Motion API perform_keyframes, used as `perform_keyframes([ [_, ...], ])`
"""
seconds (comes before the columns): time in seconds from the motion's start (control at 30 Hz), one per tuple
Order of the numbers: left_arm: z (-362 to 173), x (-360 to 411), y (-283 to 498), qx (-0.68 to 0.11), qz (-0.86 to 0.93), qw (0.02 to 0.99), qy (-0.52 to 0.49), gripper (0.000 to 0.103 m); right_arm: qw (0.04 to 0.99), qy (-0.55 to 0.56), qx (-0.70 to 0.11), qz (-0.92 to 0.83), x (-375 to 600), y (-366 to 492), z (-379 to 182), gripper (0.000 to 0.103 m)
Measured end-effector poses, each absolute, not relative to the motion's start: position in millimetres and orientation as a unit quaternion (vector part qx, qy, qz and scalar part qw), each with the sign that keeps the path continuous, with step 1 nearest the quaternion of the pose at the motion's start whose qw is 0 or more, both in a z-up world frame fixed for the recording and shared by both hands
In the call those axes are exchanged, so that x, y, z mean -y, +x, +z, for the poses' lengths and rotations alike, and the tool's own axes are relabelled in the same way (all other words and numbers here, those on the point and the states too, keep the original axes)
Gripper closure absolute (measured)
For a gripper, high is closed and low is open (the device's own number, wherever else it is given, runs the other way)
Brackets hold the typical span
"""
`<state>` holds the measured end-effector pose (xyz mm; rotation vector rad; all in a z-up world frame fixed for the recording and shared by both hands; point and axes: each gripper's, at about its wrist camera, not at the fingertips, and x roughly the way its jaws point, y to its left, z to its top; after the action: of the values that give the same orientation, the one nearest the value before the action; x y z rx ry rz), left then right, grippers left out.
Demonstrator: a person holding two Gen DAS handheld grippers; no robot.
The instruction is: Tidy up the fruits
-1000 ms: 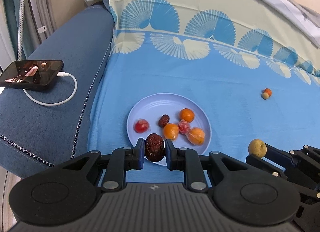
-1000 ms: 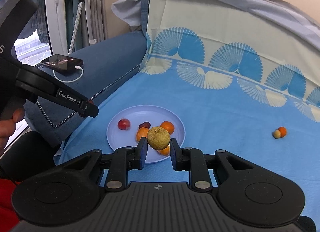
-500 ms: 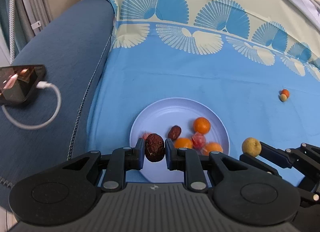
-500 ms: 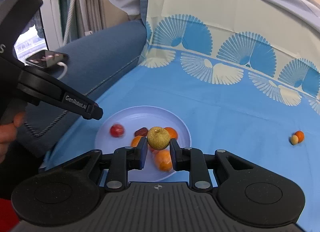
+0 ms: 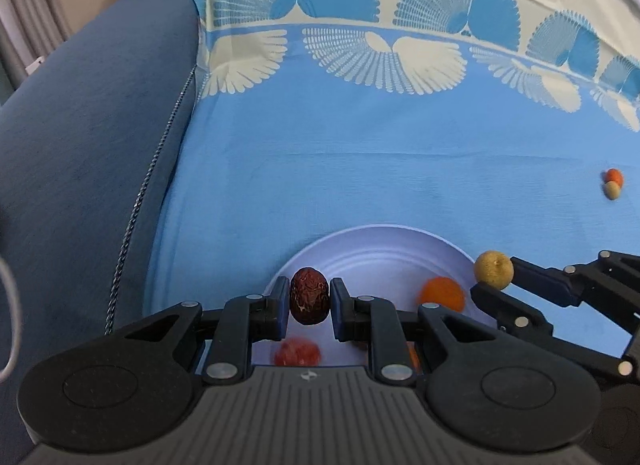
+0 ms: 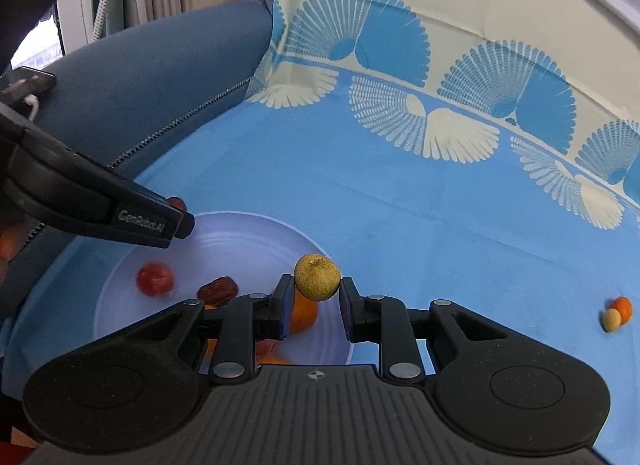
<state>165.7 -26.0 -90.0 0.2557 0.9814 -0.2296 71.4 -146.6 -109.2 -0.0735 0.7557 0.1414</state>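
1. In the left wrist view, the left hand-held gripper [image 5: 310,301] was clamped on a wrinkled dark red date [image 5: 309,301], its blue pads pressing both sides of the fruit.
2. The date hung over the near left part of a pale lilac plate [image 5: 380,243], which lay on a blue sheet [image 5: 360,153] printed with cream and blue fans.
3. On the plate sat an orange fruit [image 5: 441,293] and, blurred behind the gripper's body, a red fruit [image 5: 297,351].
4. At the right, the right hand-held gripper [image 5: 493,273] gripped a round yellow fruit [image 5: 493,269] at the plate's right rim.
5. Far right on the sheet, a small orange fruit [image 5: 613,175] touched a small tan fruit [image 5: 611,189], well apart from the plate.
6. A dark blue sofa arm [image 5: 88,145] filled the left side.
7. In the right wrist view, the right hand-held gripper [image 6: 316,297] held the round yellow fruit [image 6: 317,277] between its pads, above the plate's [image 6: 248,241] right edge.
8. The plate carried a red fruit [image 6: 155,278], a second date [image 6: 218,289] and an orange fruit [image 6: 305,315] partly hidden by the gripper's finger.
9. The left hand-held gripper [image 6: 178,217] reached in from the left above the plate, its date barely showing behind the fingertip.
10. The small orange fruit [image 6: 622,306] and tan fruit [image 6: 611,319] lay touching at the far right.
11. A phone [image 6: 28,83] rested on the sofa arm [image 6: 160,77].
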Motion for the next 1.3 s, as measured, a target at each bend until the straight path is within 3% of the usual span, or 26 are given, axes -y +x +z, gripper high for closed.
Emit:
perform_keyframes([
  [0.1, -99, 32, 178, -0.471, -0.119, 0.863, 0.139, 0.078, 0.918, -0.039, -0.384, 0.088, 146, 83, -116, 0.077],
  [0.13, -103, 35, 180, -0.473, -0.118, 0.86, 0.149, 0.072, 0.914, -0.041, -0.392, 0.099, 146, 87, -118, 0.077],
  [0.17, -105, 37, 182, -0.472, -0.114, 0.86, 0.158, 0.039, 0.911, -0.042, -0.396, 0.104, 146, 90, -120, 0.073],
  [0.2, -106, 38, 183, -0.466, -0.107, 0.862, 0.168, 0.009, 0.908, -0.049, -0.401, 0.106, 146, 94, -121, 0.061],
  [0.23, -105, 39, 180, -0.452, -0.095, 0.869, 0.179, 0.001, 0.906, -0.056, -0.405, 0.107, 145, 96, -122, 0.055],
  [0.3, -98, 38, 171, -0.424, -0.092, 0.88, 0.193, 0.0, 0.908, -0.059, -0.403, 0.102, 145, 97, -118, 0.029],
  [0.4, -91, 33, 160, -0.428, -0.093, 0.875, 0.206, 0.0, 0.914, -0.054, -0.392, 0.087, 145, 83, -106, 0.01],
  [0.5, -85, 22, 144, -0.445, -0.093, 0.868, 0.198, 0.0, 0.921, -0.049, -0.376, 0.09, 143, 53, -95, 0.001],
  [0.8, -53, -14, 62, -0.467, -0.069, 0.867, 0.16, 0.0, 0.917, -0.028, -0.385, 0.103, 133, -42, -61, 0.001],
  [1.3, -5, -21, -24, -0.43, -0.079, 0.891, 0.126, 0.0, 0.951, -0.035, -0.303, 0.047, 131, -135, -18, 0.001],
])
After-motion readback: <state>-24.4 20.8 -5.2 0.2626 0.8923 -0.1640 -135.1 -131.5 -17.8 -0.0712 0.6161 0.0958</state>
